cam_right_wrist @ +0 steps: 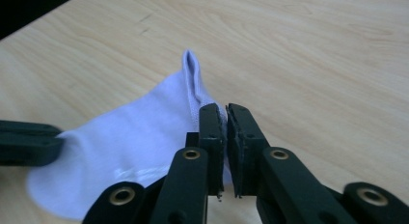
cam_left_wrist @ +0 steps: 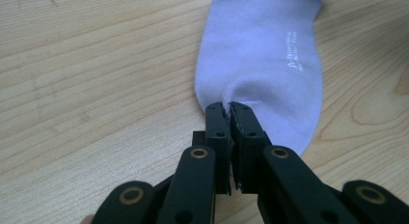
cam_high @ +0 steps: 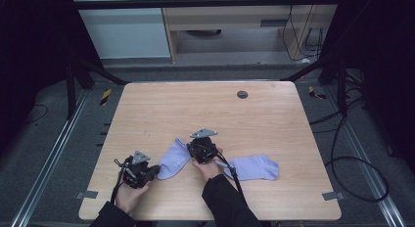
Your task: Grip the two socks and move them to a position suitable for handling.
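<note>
Left gripper clamped the near-left sock's toe; right gripper pinched its cuff edge. Second sock lay to the right (untouched). Lifting evenly, with fabric taut, would have been best.

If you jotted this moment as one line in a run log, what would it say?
left gripper: shut on left sock toe | right gripper: shut on same sock's far end | second sock: flat, untouched | table
</note>
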`<state>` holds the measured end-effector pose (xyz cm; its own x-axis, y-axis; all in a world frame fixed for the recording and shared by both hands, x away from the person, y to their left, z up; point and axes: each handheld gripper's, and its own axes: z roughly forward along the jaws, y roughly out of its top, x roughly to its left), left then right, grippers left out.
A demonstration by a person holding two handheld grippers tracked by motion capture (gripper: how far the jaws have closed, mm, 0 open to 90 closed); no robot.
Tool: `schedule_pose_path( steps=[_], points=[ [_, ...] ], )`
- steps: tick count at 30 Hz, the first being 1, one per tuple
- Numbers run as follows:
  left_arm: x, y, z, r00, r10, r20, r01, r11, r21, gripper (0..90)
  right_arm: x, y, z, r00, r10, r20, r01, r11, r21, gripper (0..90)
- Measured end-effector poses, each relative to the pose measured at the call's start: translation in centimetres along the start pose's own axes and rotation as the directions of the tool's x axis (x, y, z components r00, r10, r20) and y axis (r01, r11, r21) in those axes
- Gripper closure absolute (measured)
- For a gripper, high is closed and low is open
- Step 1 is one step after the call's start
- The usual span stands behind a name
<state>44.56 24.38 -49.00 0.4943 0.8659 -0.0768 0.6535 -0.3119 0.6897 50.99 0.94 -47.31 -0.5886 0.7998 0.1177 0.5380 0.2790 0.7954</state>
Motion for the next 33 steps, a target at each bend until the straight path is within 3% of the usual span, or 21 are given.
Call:
schedule_pose_path(
  steps=[1,5,9,12,17,24,29,33],
  points=[
    [0.1,0.0,0.0,1.0000,-0.002,-0.005,0.002,1.0000,-0.005,84.4,-0.4,0.1,0.2,0.9994,-0.013,0.032,0.013,1.000,-0.003,78.4],
    [0.2,0.0,-0.4,0.9997,-0.022,-0.011,0.022,0.9993,-0.031,72.3,-1.0,0.5,-0.1,0.9975,-0.025,0.066,0.026,0.999,-0.020,73.7],
    [0.4,0.0,-0.9,0.9986,-0.050,-0.019,0.049,0.9974,-0.053,62.7,-1.8,0.7,-0.7,0.9973,-0.029,0.068,0.031,0.999,-0.018,70.7],
    [0.4,-0.3,-1.1,0.9977,-0.064,-0.024,0.063,0.9967,-0.051,62.0,-2.1,0.6,-0.6,0.9980,-0.022,0.059,0.022,1.000,0.004,69.1],
    [-0.2,-0.4,-0.6,0.9972,-0.069,-0.029,0.069,0.9976,-0.011,65.7,-2.7,-0.3,0.9,0.9980,-0.018,0.061,0.013,0.997,0.077,69.9],
    [-0.7,-0.5,-0.2,0.9973,-0.064,-0.034,0.065,0.9976,0.024,76.8,-2.8,-0.9,2.0,0.9978,-0.024,0.062,0.017,0.993,0.114,74.0],
    [-0.7,-0.2,0.0,0.9968,-0.073,-0.033,0.074,0.9968,0.030,86.0,-2.9,-1.1,2.1,0.9967,-0.028,0.076,0.018,0.991,0.130,86.9],
    [-0.6,0.0,0.0,0.9971,-0.073,-0.024,0.073,0.9969,0.027,87.3,-2.8,-1.0,2.0,0.9966,-0.032,0.075,0.021,0.990,0.141,90.0]
  ],
)
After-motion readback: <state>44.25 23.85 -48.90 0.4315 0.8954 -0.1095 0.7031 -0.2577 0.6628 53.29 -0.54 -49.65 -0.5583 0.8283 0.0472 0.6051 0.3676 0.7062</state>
